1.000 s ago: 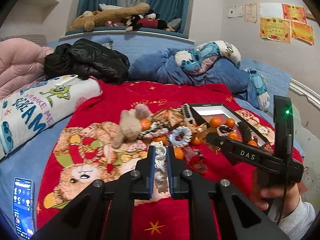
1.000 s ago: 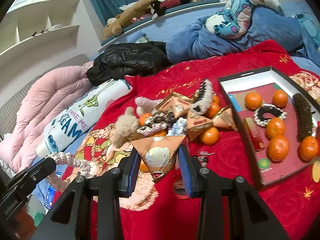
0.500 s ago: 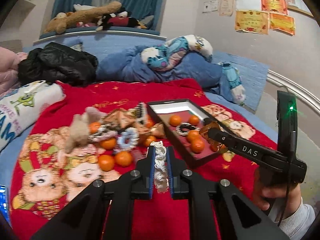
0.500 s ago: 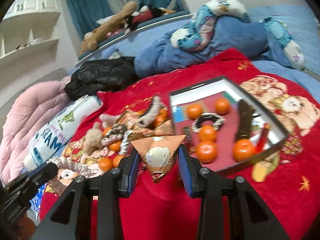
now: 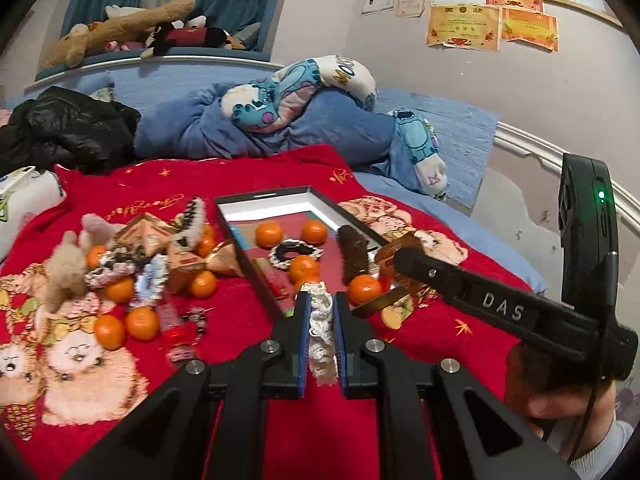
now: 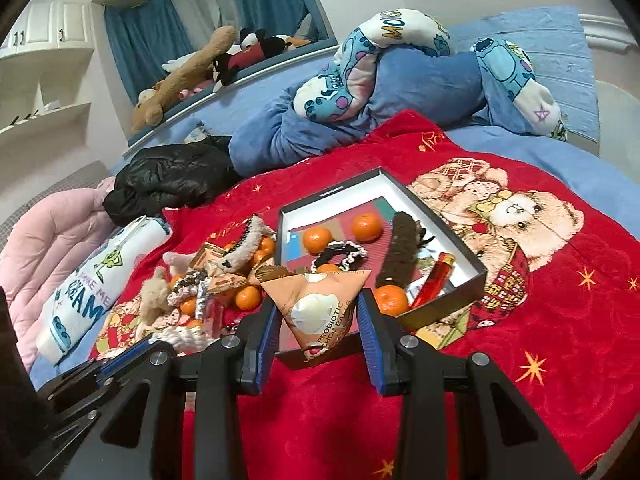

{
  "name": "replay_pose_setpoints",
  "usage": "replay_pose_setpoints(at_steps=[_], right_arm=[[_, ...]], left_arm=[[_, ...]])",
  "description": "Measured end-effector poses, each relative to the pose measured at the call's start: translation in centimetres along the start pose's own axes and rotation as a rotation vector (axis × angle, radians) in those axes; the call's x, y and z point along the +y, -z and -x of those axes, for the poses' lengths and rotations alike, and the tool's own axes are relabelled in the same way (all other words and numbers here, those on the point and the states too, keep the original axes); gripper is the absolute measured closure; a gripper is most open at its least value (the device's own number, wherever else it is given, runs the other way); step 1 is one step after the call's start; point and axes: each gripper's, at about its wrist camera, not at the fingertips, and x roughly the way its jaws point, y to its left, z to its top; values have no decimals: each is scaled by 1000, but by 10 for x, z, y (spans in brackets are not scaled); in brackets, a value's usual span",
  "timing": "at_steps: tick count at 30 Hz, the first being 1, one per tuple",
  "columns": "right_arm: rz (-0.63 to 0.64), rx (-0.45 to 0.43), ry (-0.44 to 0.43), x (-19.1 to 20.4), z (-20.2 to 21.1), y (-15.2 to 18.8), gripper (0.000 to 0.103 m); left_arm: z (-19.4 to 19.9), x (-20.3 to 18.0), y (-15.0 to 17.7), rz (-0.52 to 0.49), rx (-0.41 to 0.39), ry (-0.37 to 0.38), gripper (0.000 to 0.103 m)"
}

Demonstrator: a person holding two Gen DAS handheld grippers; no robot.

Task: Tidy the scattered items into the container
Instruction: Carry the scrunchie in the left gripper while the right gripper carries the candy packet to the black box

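1. The left gripper is clamped tight on a cream crocheted scrunchie, which stands squeezed thin between its blue pads at the near edge of the black box.
2. The right gripper is partly closed on a triangular snack pouch (printed "PROBIOTIC CHOC BALLS") — both pads press its sides, and the pouch hangs over the near end of the box.
3. Inside the box lie several mandarins, a black-and-white scrunchie, a brown fuzzy hair clip and a red tube by the right wall.
4. Left of the box, on the red blanket, sits the unsorted pile — more mandarins, gold triangular pouches, a fluffy claw clip, a pale blue scrunchie and a small beige plush.
5. Beyond the box lie a rumpled blue duvet and a black jacket.
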Motion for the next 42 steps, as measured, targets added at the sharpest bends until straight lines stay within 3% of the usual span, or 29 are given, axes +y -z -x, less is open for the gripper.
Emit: replay_pose_setpoints(at_steps=[6, 13, 21, 25, 30, 35, 39, 42], right_arm=[[-16, 1, -11, -10, 4, -3, 67], [-46, 8, -48, -20, -3, -10, 67], [-88, 10, -83, -30, -30, -34, 67], [-104, 8, -90, -37, -50, -54, 67], [-107, 39, -96, -44, -97, -88, 66], [-138, 125, -78, -57, -160, -119, 66], [-140, 164, -80, -63, -197, -135, 66], [-169, 188, -97, -68, -219, -140, 66]], left_arm=[[-20, -7, -2, 16, 10, 17, 92], [-32, -20, -11, -40, -13, 5, 92], [-62, -4, -45, 21, -34, 44, 92], [-96, 7, -70, 10, -11, -2, 92], [-144, 23, -104, 21, -13, -43, 92], [-201, 47, -140, 58, 9, -71, 92], [-241, 62, -154, 58, 30, -90, 92], [-260, 75, -148, 74, 42, -75, 92]])
